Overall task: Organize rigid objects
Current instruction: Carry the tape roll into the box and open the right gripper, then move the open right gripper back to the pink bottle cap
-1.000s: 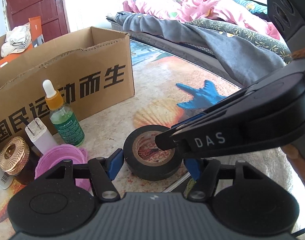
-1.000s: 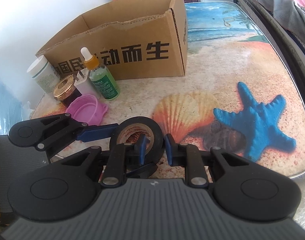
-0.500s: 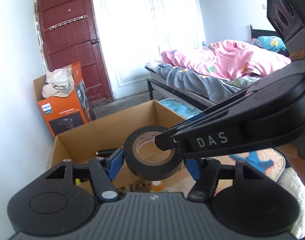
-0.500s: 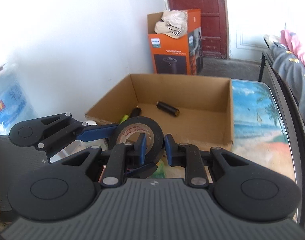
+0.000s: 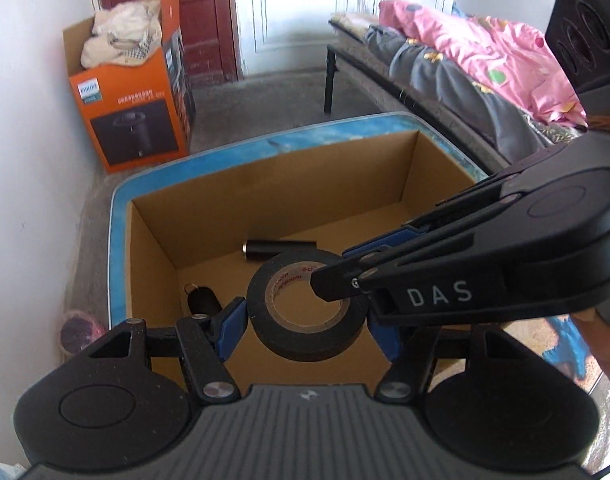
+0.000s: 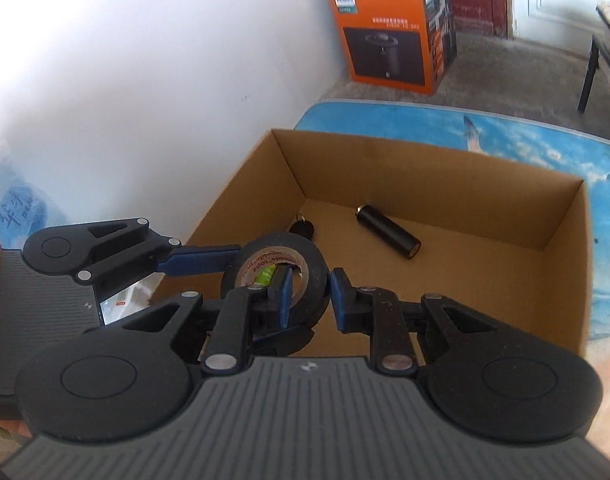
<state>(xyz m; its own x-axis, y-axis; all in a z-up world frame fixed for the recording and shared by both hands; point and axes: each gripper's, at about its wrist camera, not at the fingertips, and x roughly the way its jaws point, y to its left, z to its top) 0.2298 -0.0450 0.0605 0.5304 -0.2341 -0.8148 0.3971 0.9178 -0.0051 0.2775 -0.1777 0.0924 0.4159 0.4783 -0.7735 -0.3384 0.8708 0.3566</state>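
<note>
A black tape roll hangs over the open cardboard box, held by both grippers. My left gripper is shut on it, its blue pads pressing the roll's outer sides. My right gripper is shut on the roll's wall, one pad inside the hole and one outside. It reaches in from the right in the left wrist view, where its tips sit at the roll's hole. One of the left gripper's fingers shows in the right wrist view. Something green shows through the hole.
Inside the box lie a black cylinder and a black key fob. The box stands on a beach-print table beside a white wall. An orange carton stands on the floor beyond, and a bed at the right.
Both grippers have lifted the tape roll off the table and carried it up and over the cardboard box. The views now look down into the box. Both grips are unchanged.
</note>
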